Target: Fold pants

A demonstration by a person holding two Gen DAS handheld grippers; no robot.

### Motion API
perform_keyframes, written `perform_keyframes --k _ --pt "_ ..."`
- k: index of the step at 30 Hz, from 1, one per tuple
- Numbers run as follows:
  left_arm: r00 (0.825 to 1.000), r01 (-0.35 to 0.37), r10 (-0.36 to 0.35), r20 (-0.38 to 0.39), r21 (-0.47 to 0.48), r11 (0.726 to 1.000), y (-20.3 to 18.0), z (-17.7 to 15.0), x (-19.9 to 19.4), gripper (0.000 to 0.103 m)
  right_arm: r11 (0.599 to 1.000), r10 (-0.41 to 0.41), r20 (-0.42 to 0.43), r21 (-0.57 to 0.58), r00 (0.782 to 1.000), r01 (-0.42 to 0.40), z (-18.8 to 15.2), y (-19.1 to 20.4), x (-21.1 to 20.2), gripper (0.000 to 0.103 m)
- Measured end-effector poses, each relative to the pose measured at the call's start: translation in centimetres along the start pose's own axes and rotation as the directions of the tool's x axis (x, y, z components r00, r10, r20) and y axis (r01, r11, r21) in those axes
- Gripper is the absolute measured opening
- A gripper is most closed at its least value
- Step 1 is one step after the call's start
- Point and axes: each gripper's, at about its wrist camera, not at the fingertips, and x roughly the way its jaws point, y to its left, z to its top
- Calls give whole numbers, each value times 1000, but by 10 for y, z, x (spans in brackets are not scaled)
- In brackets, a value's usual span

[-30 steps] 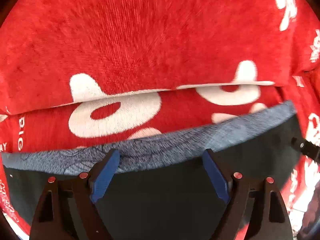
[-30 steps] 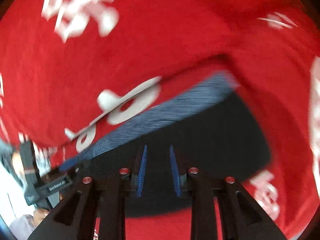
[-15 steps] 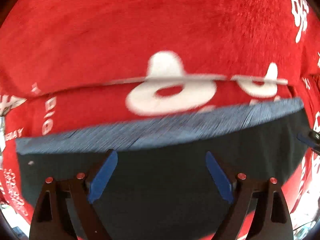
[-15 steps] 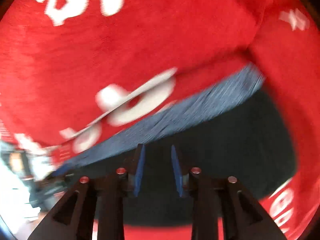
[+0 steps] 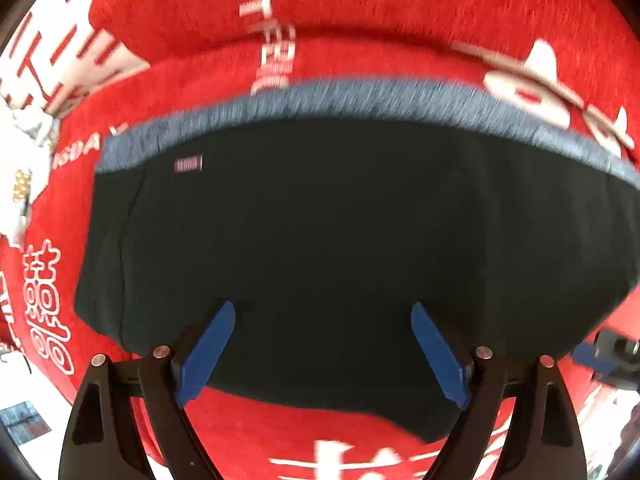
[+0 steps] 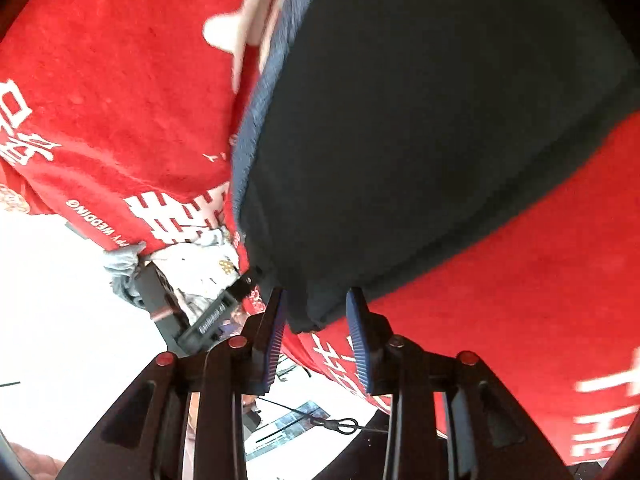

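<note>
Pants flat on red cloth

Matt dark cloth pants (ribbed waistband) lie on fuzzy red blanket.

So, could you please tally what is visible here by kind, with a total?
Dark pants: 1
Red printed cloth: 1
Grippers: 2 (left gripper, right gripper)
Total: 4

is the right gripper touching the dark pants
Cannot tell. In the right wrist view a corner of the dark pants sits between the right gripper jaws, which have just been opening; neither contact nor a gap shows plainly.
</note>
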Motion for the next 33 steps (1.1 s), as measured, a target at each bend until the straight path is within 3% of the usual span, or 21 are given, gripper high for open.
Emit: perform_keyframes --k 7,8,9,12,14,16,18,21,23,25,27,29,32,33 --pt "997 75 -77 29 83 994 9 -15 -1 92 999 -34 63 1 997 34 -6 17 19 35" --pt "996 84 -88 30 95 992 10 -16 -2 91 998 -60 72 -2 996 61 -5 24 23 28" --pt "995 88 -92 30 106 991 10 -18 -3 92 994 -103 86 -17 991 105 -5 31 25 8" --pt "994 100 -106 40 128 987 13 -24 -3 92 973 -190 127 -110 973 205 -16 50 20 8" --pt "993 96 -104 53 144 985 13 -29 -3 92 938 -307 122 -132 944 322 -24 44 27 8" --pt "994 84 -94 61 151 985 13 -36 -3 92 958 -269 116 -71 956 278 -27 30 24 8" --pt "993 94 -103 57 141 985 15 -38 -2 92 972 -225 125 -33 966 231 -27 26 8 16" --pt "993 91 -100 55 142 986 12 -34 0 92 969 -238 250 -2 939 246 -26 22 -45 26" --pt "994 93 -99 43 127 987 12 -33 -2 92 963 -266 352 56 897 263 -19 13 -90 27" --pt "988 143 -147 37 91 986 15 -27 -12 92 952 -306 421 134 854 276 -8 3 -128 27" --pt "981 181 -186 54 79 980 11 -27 -22 92 947 -321 452 179 833 267 3 -3 -149 28" --pt "980 186 -193 57 99 977 1 -27 -26 92 940 -338 456 208 823 270 12 -12 -159 28" --pt "983 179 -181 5 129 975 -19 -29 -14 92 937 -339 430 232 837 260 27 -26 -161 29" --pt "988 149 -152 12 152 977 -26 -34 -9 92 935 -349 427 221 834 278 29 -23 -159 16"
